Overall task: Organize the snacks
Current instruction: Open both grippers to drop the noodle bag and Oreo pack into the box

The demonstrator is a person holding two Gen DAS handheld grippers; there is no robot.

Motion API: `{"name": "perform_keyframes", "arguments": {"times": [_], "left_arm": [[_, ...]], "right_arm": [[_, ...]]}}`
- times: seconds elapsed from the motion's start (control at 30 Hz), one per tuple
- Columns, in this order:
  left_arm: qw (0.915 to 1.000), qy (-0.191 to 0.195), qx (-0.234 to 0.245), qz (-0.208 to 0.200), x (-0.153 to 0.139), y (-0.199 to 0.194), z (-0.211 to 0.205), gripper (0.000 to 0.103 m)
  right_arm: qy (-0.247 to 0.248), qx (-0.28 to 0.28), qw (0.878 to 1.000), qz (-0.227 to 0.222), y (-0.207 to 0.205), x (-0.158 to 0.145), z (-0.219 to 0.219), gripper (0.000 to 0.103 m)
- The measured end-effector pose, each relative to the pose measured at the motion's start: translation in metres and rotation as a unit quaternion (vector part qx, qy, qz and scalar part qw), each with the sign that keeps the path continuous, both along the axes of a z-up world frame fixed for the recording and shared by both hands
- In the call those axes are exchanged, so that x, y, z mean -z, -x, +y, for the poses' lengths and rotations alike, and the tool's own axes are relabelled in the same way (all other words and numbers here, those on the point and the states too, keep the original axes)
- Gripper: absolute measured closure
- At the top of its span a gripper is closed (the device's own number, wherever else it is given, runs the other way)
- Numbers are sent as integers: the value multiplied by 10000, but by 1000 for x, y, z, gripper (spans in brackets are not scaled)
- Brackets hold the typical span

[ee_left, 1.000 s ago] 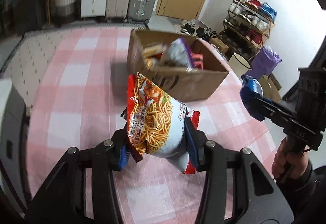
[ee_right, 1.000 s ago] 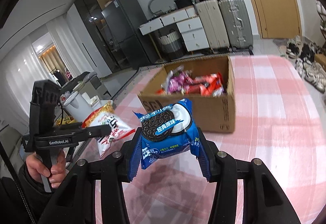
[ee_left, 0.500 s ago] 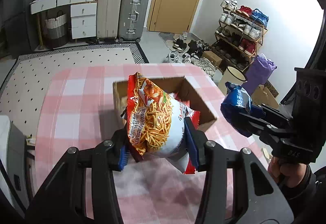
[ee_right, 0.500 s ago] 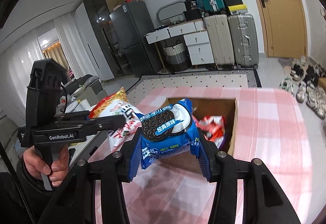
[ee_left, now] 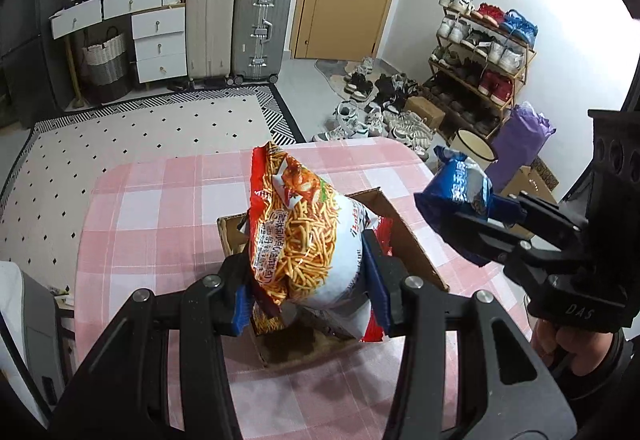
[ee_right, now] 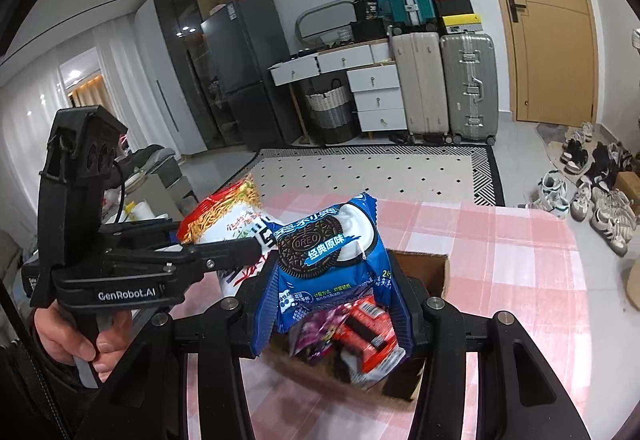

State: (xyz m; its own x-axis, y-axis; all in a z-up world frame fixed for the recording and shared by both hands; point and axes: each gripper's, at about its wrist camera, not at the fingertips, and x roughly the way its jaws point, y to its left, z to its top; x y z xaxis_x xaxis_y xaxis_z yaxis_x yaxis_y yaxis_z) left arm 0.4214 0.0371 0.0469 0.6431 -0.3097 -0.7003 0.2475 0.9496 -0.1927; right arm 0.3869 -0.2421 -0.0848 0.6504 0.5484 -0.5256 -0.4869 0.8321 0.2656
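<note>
I have both grippers pitched downward over the cardboard box (ee_left: 404, 236), which sits on the pink checked surface (ee_left: 160, 216). My left gripper (ee_left: 308, 280) has its jaws clamped on a noodle-snack bag (ee_left: 304, 236), held upright above the box; the bag hides most of the box's inside in the left wrist view. My right gripper (ee_right: 332, 296) has its jaws closed tight on a blue Oreo pack (ee_right: 328, 252), also upright, just above the box's near side. Below it in the right wrist view I see a purple packet (ee_right: 320, 332) and a red packet (ee_right: 368, 336) in the box, blurred. A hand (ee_right: 76, 340) grips the left handle; its sleeve is cut off at the frame edge.
</note>
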Motion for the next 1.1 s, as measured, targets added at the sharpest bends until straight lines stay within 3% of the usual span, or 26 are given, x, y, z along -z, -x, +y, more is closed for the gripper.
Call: {"name": "perform_keyframes", "arguments": {"times": [0.27, 0.47, 0.67, 0.77, 0.8, 0.87, 0.93, 1.1], "left_arm": [[9997, -86, 87, 200, 23, -32, -8, 59], [9988, 241, 118, 406, 39, -48, -4, 59], [9979, 289, 232, 536, 50, -54, -9, 58], [9973, 272, 251, 637, 53, -59, -14, 58], [9972, 179, 252, 679, 53, -61, -17, 54], [9971, 44, 229, 718, 55, -61, -18, 47], [9977, -18, 187, 659, 53, -56, -15, 46], [9988, -29, -3, 484, 42, -46, -3, 27]], "right_arm": [[1, 61, 9998, 198, -24, 12, 4, 54], [147, 174, 9987, 454, -41, 33, 6, 54], [231, 302, 9977, 552, -49, 44, 6, 54], [308, 316, 9972, 608, -51, 49, 6, 48], [322, 346, 9971, 599, -51, 50, 6, 46], [257, 345, 9975, 562, -49, 50, 2, 32], [146, 367, 9981, 463, -44, 46, -3, 31], [-23, 391, 9988, 290, -36, 32, -13, 28]]}}
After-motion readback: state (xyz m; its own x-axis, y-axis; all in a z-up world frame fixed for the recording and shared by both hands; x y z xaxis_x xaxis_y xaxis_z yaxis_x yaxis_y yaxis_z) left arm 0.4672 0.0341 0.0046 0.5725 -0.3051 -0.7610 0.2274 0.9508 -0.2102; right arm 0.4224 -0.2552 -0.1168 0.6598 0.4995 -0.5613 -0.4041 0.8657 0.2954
